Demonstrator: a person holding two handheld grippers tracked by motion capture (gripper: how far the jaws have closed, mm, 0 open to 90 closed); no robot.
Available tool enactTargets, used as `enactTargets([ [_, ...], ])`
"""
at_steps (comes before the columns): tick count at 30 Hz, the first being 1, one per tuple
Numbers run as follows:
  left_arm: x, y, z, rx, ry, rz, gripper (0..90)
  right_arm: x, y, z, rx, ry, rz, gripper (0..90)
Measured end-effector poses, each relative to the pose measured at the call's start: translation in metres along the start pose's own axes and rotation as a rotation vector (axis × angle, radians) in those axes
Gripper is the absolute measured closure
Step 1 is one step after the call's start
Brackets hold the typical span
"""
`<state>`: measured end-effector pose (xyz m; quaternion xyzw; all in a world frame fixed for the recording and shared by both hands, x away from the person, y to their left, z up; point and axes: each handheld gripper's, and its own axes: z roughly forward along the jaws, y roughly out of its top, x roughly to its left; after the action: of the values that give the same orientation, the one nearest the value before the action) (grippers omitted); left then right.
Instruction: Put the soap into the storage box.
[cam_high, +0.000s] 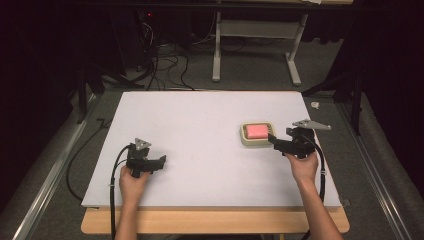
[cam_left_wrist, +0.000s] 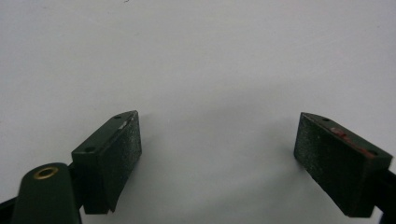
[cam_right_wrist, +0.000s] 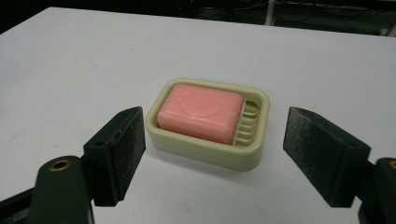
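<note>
**Right gripper at soap dish, left gripper idle on table**

The table (cam_high: 200, 120), covered in a white sheet with a wooden edge showing at the near side, stands on grey carpet in a dark room; a second table frame (cam_high: 255, 45) and loose cables (cam_high: 165, 65) lie beyond it.

Both forearms enter from the near edge. The left hand (cam_high: 131, 181) holds the left gripper (cam_high: 161, 161) low at the near left of the table, pointing right. Its jaws are wide apart with nothing between them, bare white surface below.

The right hand (cam_high: 302, 164) holds the right gripper (cam_high: 271, 139) at the right side, pointing left, its tips just beside the soap dish (cam_high: 245, 140).

The right gripper view shows detail the high view lacks: the cream dish (cam_right_wrist: 205, 149) has a ribbed floor, and the pink soap bar (cam_right_wrist: 201, 112) lies inside it toward one end. The jaws are spread wide, one on either side of the dish's near wall, gripping nothing.
</note>
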<state>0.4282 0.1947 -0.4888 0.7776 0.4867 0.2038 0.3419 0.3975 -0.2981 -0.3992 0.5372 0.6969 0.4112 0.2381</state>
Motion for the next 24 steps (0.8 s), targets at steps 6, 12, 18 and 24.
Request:
enactTargets([
  [6, 0.0, 0.0, 0.0, 0.0, 0.0, 0.0, 15.4, -0.001, -0.003, -0.005, -0.004, -0.009, -0.009, 22.2],
  [12, 0.0, 0.0, 0.0, 0.0, 0.0, 0.0, 15.5, 0.0, -0.006, -0.008, -0.009, -0.008, -0.008, 22.4],
  [18, 0.0, 0.0, 0.0, 0.0, 0.0, 0.0, 15.5, 0.001, -0.012, -0.013, -0.018, -0.006, -0.004, 22.3],
  [24, 0.0, 0.0, 0.0, 0.0, 0.001, 0.0, 15.4, 0.0, -0.017, -0.015, -0.014, -0.004, -0.004, 22.3],
])
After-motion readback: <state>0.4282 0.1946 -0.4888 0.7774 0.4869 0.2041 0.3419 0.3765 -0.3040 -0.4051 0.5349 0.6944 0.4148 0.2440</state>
